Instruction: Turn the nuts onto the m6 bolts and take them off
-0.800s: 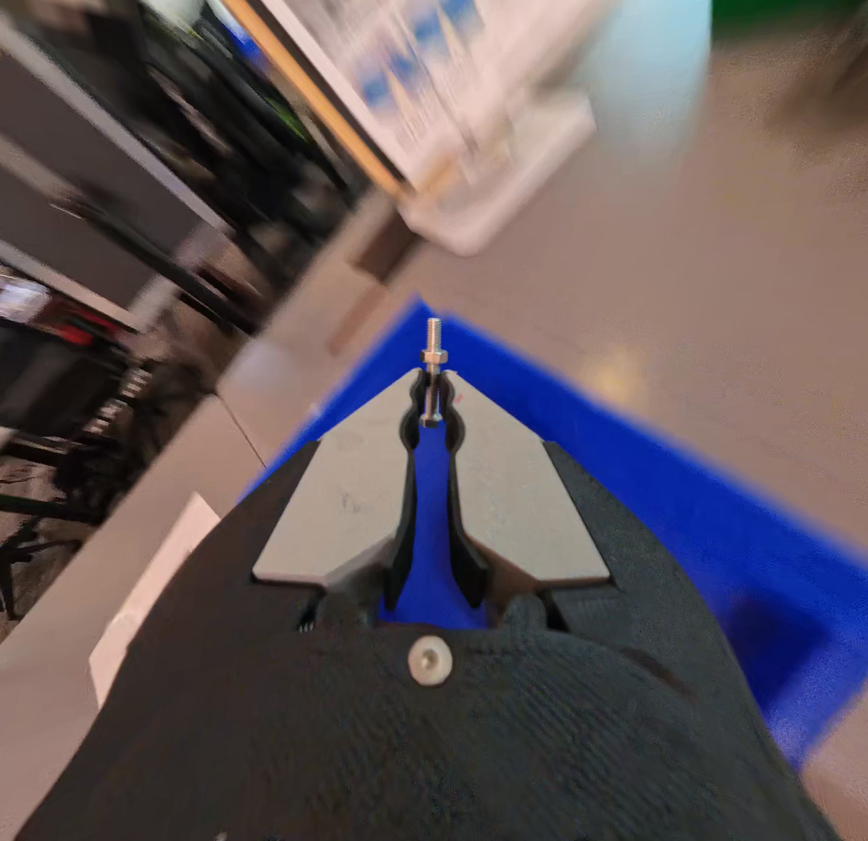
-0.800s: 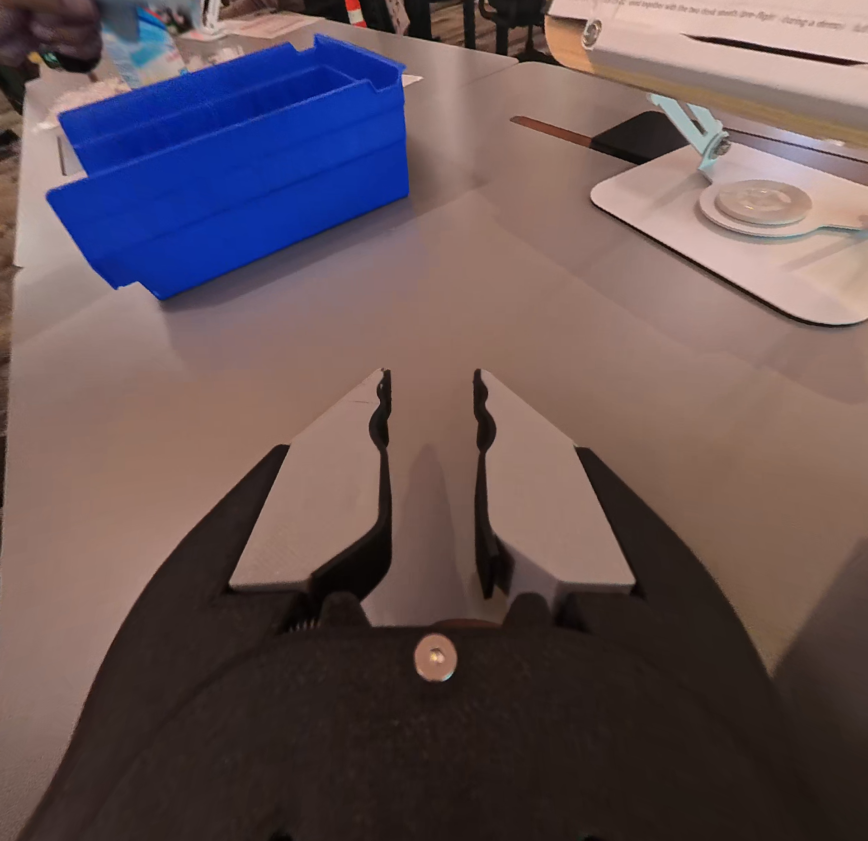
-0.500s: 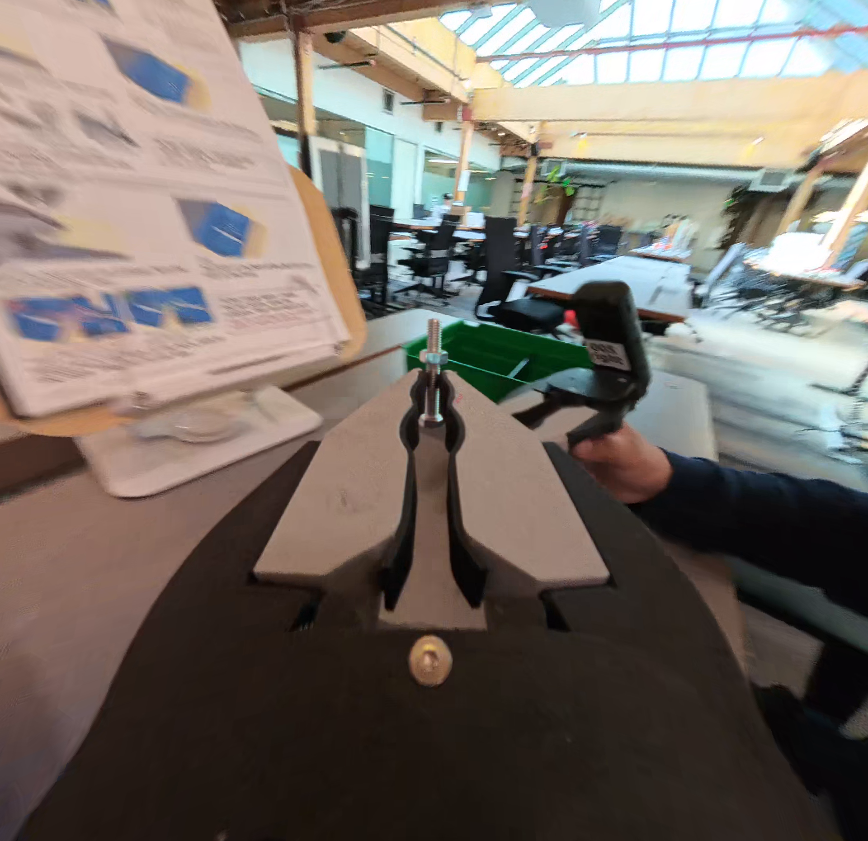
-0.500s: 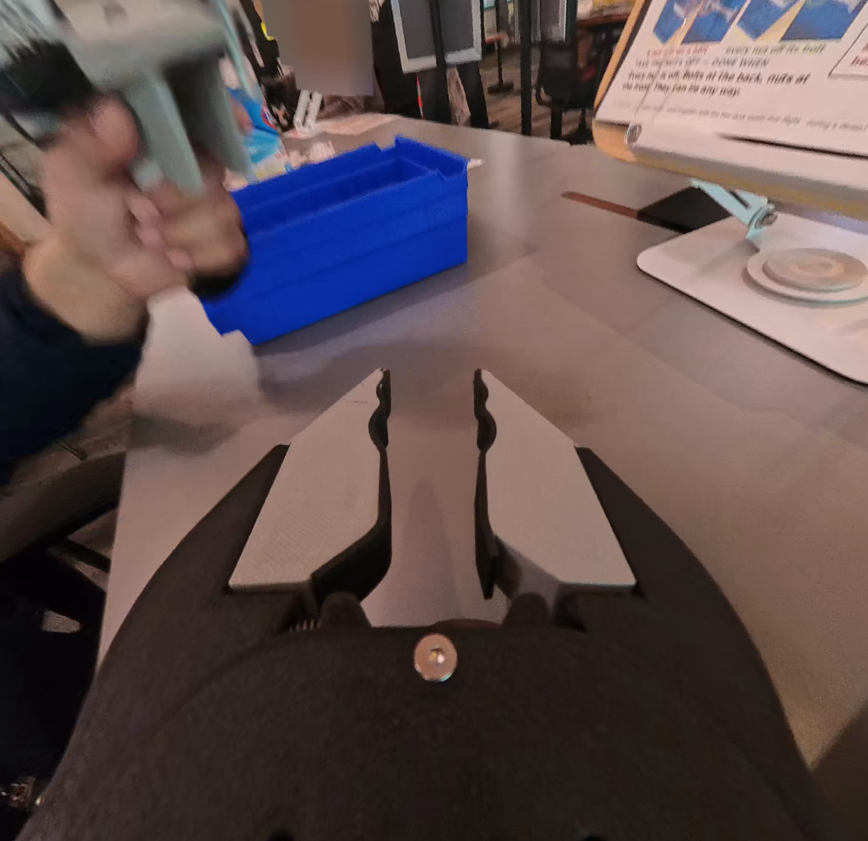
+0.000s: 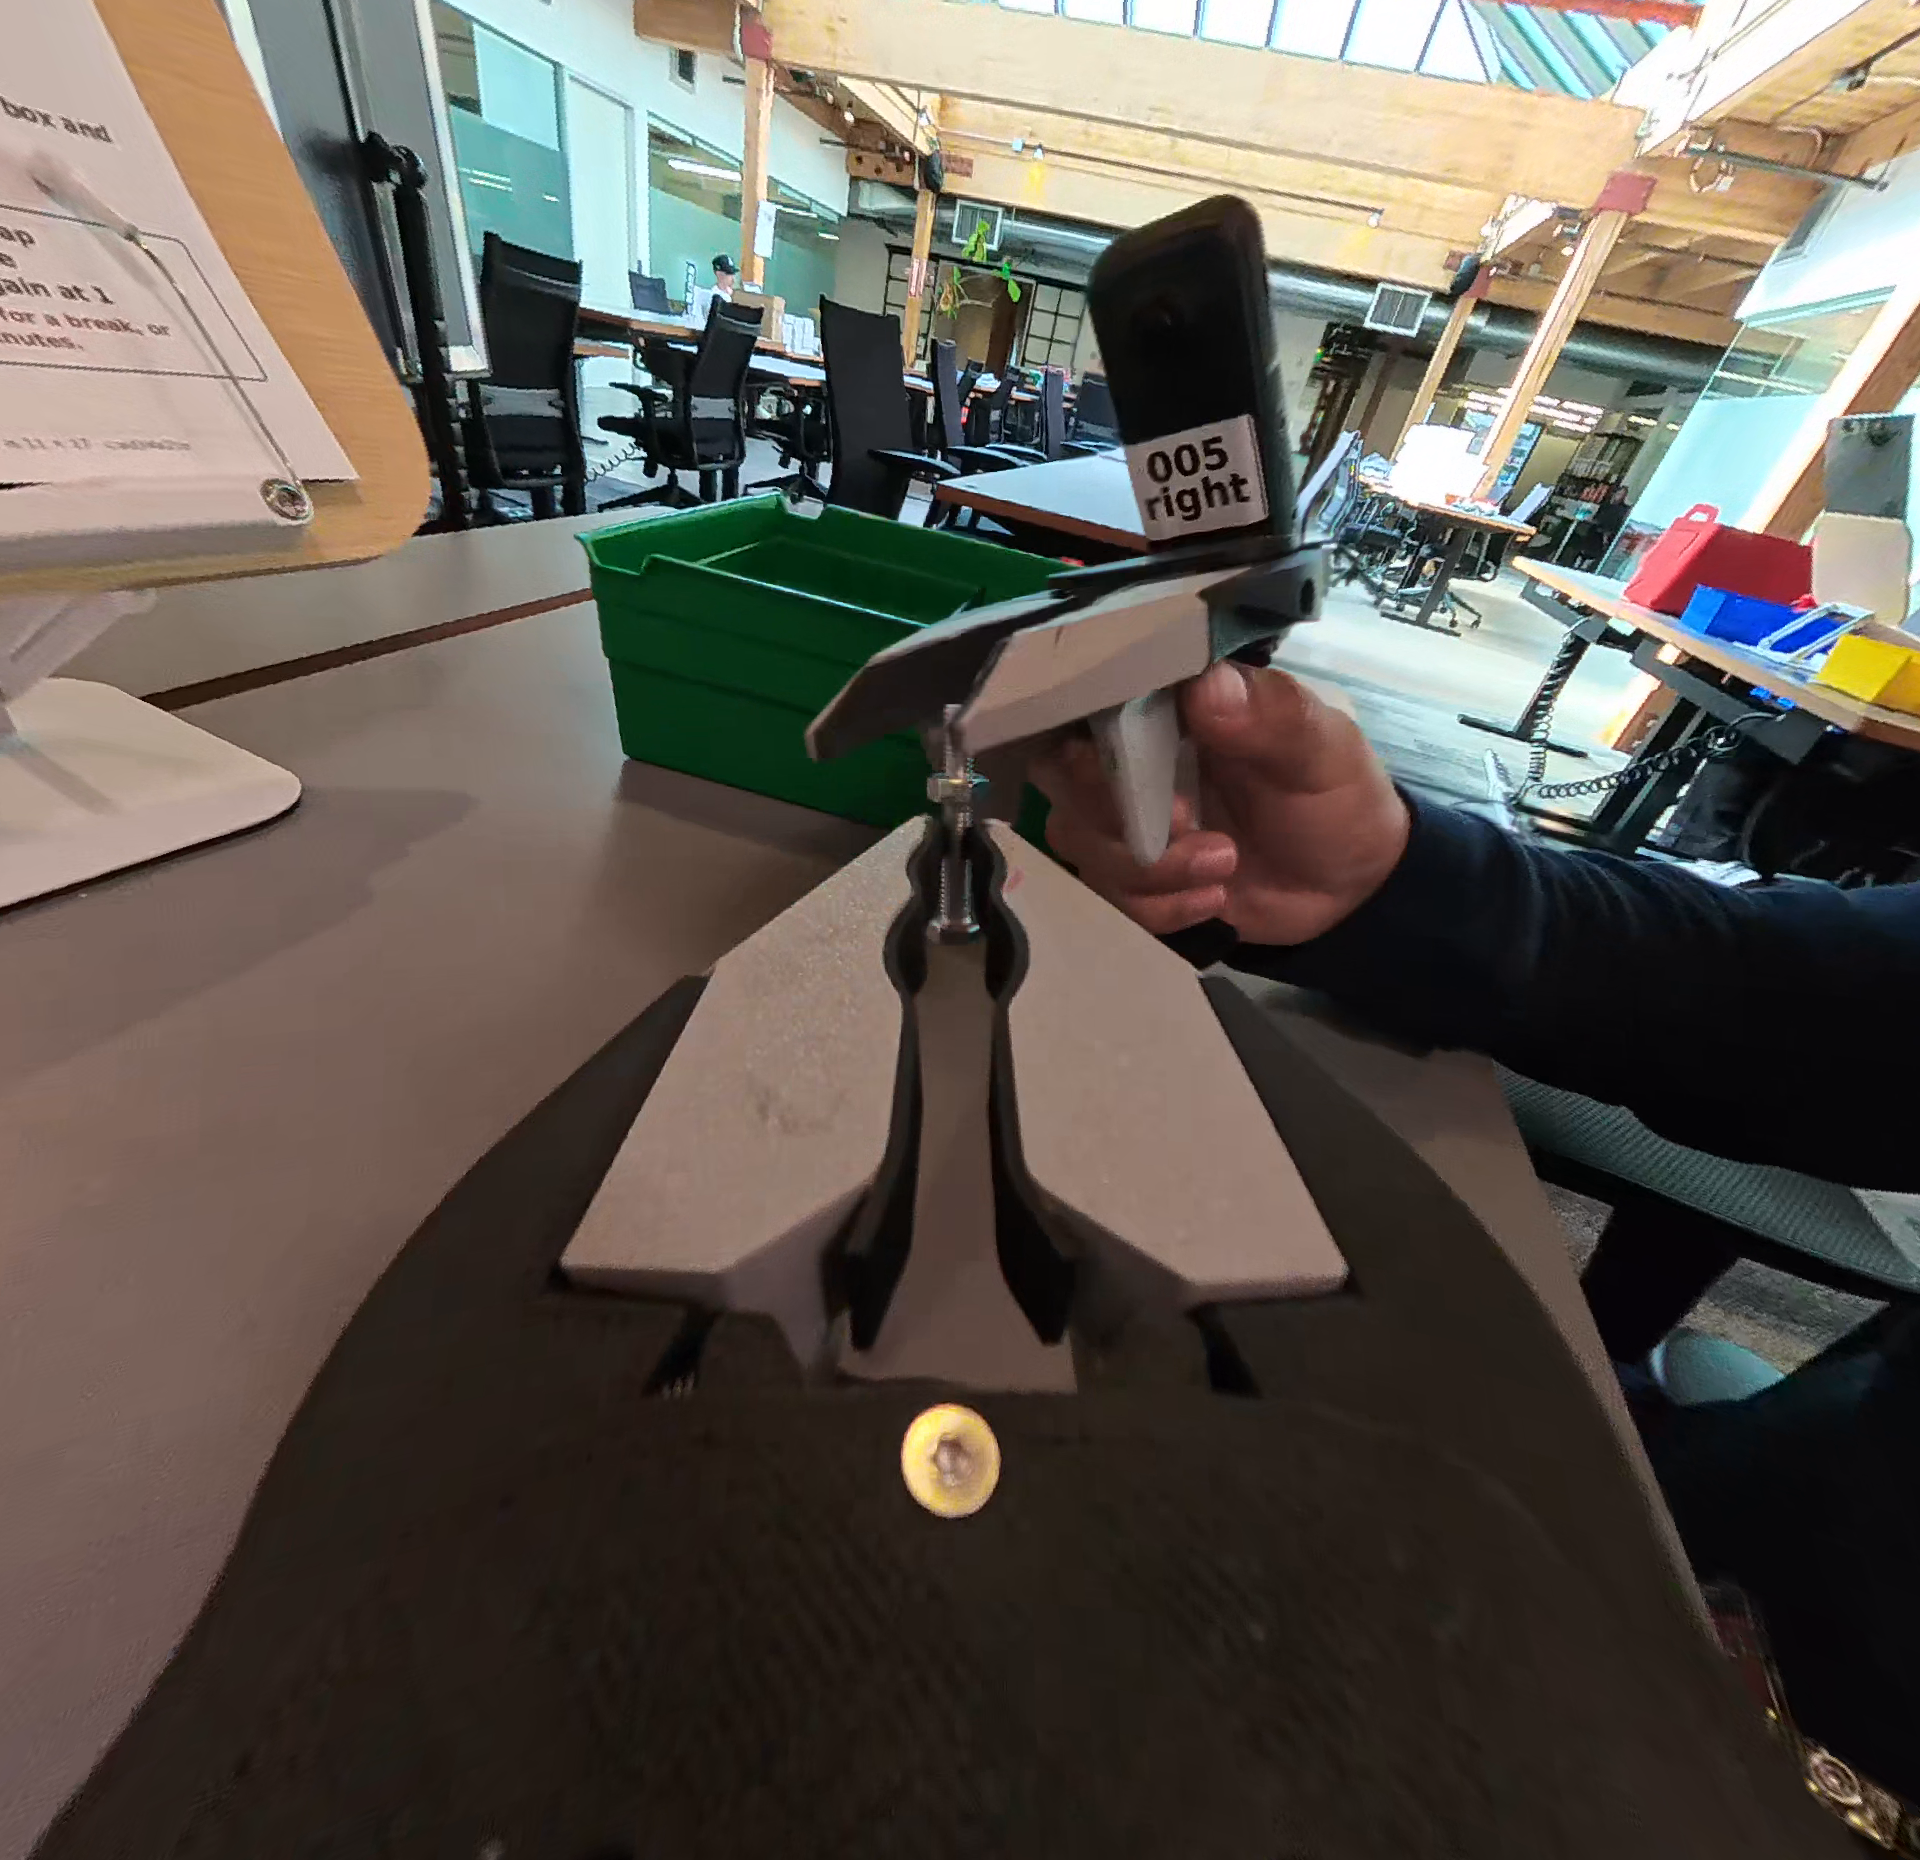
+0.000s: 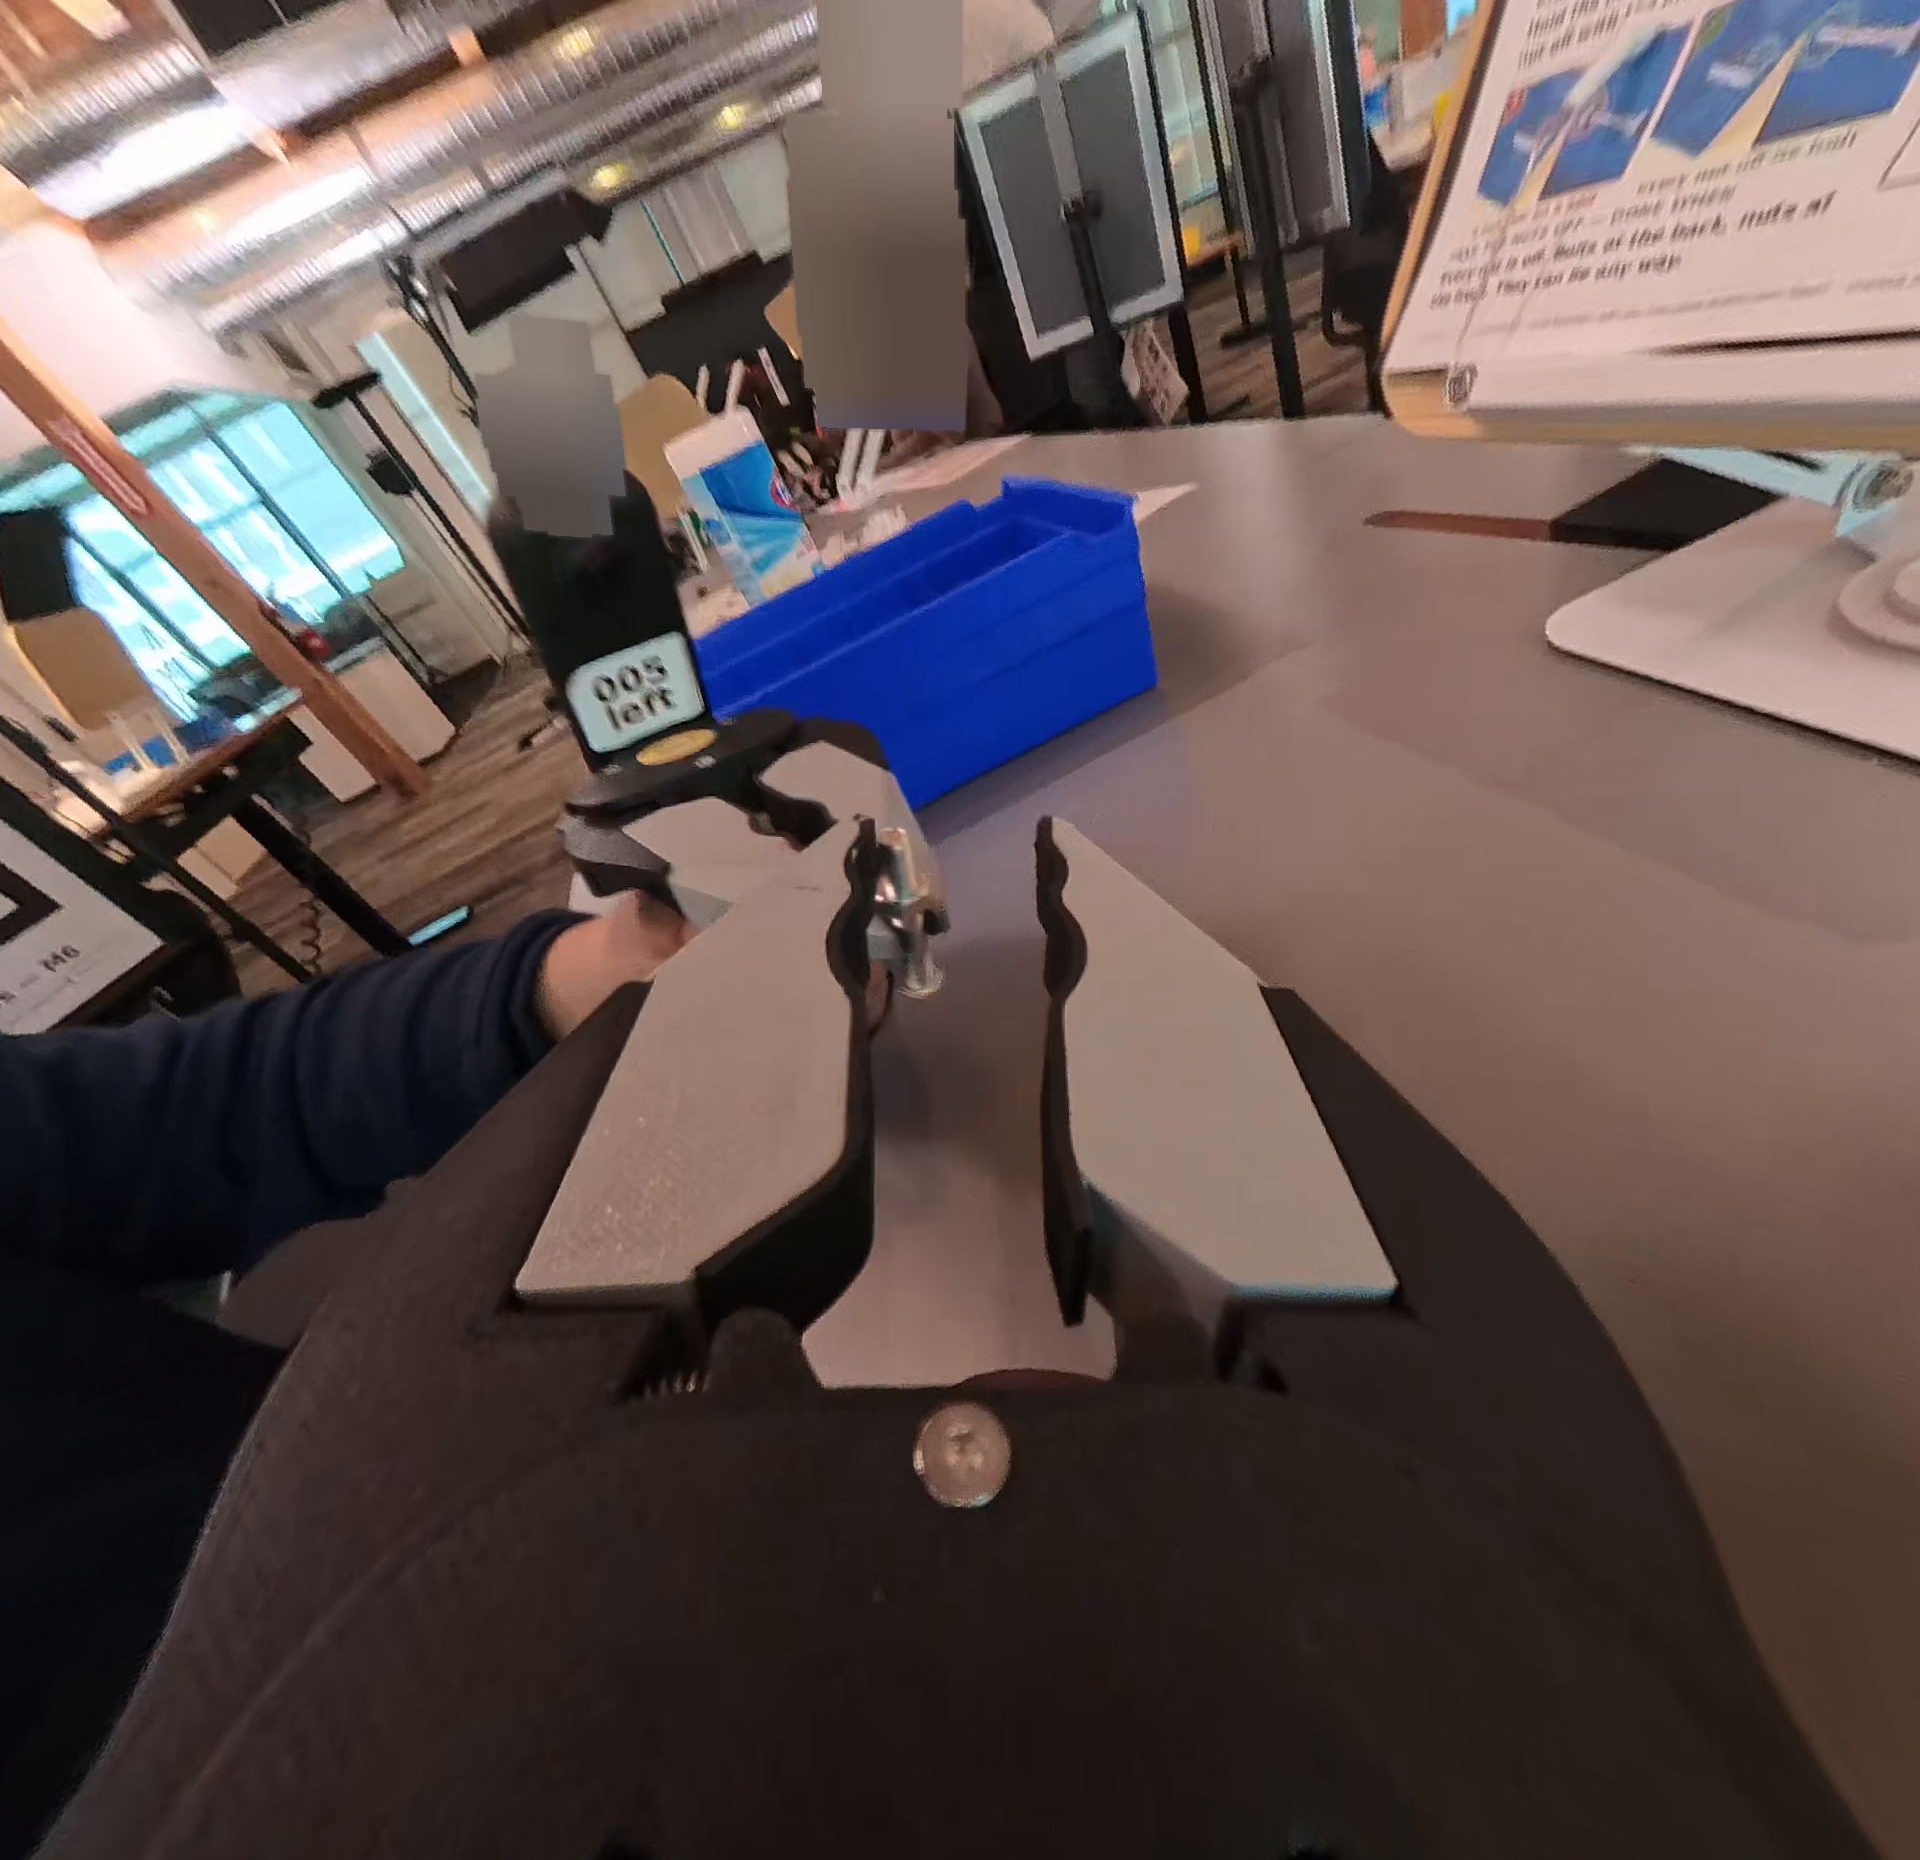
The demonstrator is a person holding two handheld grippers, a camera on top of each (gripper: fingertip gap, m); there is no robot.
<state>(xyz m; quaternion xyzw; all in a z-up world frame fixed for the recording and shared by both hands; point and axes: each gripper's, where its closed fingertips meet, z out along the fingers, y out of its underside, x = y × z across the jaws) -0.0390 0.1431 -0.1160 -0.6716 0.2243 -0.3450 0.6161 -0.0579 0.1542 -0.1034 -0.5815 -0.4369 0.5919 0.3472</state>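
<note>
Flanking bolt (image 5: pixel 951 875), green bin (image 5: pixel 769 657), blue bin (image 6: pixel 966 626)

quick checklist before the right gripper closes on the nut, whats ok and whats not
1. Left gripper clamps the bolt: ok.
2. Nut on the thread above the left fingertips: ok.
3. Right gripper open: ok.
4. Nut between the right fingers: not ok; the right wrist view shows the nut hard by the left-hand finger, off centre.
5. Bolt tip free of the right gripper: cannot tell.
6. Green bin apart from both grippers: ok.
</note>
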